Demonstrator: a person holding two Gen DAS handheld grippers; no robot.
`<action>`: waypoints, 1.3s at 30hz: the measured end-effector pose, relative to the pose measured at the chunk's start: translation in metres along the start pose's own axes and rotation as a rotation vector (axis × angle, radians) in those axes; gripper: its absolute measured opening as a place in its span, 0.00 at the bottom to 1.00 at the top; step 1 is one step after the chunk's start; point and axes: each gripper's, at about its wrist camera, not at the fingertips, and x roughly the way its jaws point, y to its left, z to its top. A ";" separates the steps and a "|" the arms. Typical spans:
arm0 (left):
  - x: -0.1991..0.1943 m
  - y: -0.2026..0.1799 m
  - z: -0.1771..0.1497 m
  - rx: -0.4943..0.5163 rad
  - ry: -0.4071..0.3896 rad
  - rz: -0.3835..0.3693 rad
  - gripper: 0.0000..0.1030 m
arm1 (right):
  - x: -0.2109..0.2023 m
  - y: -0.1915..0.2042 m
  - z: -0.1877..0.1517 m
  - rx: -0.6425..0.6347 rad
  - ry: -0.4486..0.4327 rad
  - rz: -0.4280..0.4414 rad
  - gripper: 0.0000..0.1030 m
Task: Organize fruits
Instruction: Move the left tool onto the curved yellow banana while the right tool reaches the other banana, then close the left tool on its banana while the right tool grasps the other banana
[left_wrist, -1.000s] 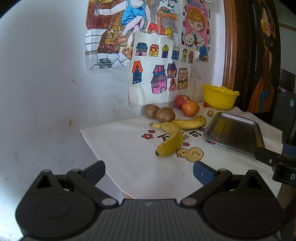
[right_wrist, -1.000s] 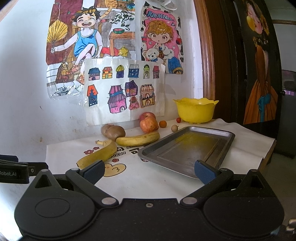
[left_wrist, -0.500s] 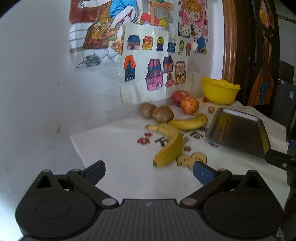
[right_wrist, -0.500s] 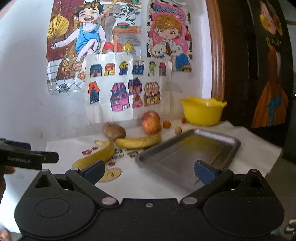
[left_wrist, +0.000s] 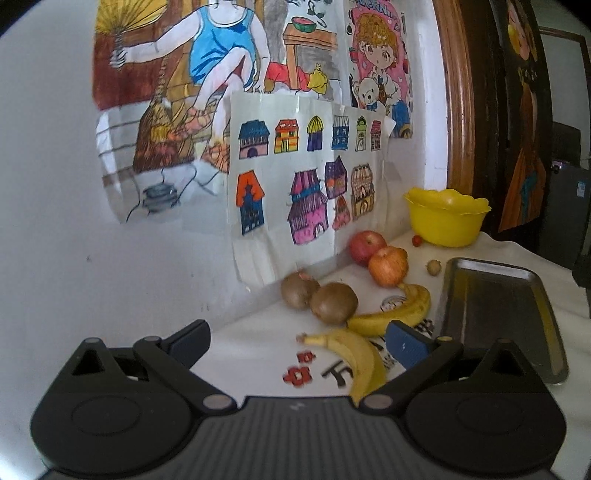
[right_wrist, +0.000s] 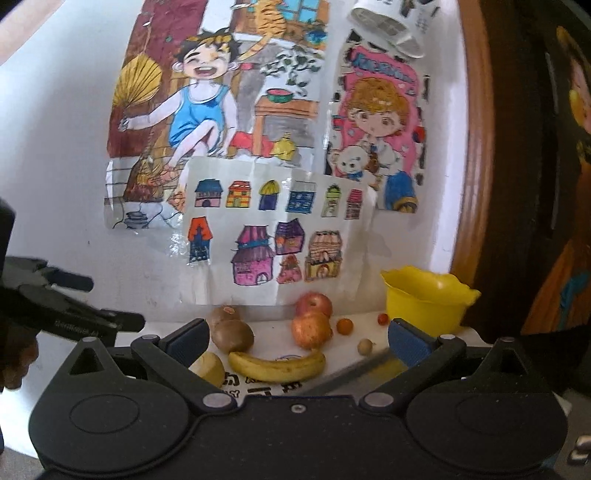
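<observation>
Your left hand-held gripper (left_wrist: 297, 341) sits at the bottom of its frame, fingers spread and empty, over a desk (left_wrist: 251, 343) under a white printed cloth. Your right hand-held gripper (right_wrist: 299, 341) is spread and empty too. Between the left fingers lies a banana (left_wrist: 356, 360); a second banana (left_wrist: 400, 310) curves just beyond it, beside two kiwis (left_wrist: 332, 302). Two apples (left_wrist: 386, 266) sit further back near the wall. A metal tray (left_wrist: 498, 314) fills the right of the frame, a yellow bowl (left_wrist: 445, 218) behind it. Coloured drawings (left_wrist: 303, 184) cover the white wall; a dark wooden frame (left_wrist: 458, 92) stands at upper right.
</observation>
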 end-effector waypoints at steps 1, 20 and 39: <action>0.004 0.000 0.003 0.005 0.000 0.000 1.00 | 0.006 0.001 -0.001 -0.013 0.007 0.003 0.99; 0.071 -0.011 -0.022 0.061 0.127 -0.149 1.00 | 0.095 0.007 -0.061 -0.230 0.199 0.161 0.98; 0.141 -0.034 -0.030 0.058 0.341 -0.205 0.73 | 0.207 -0.012 -0.048 -0.444 0.322 0.340 0.78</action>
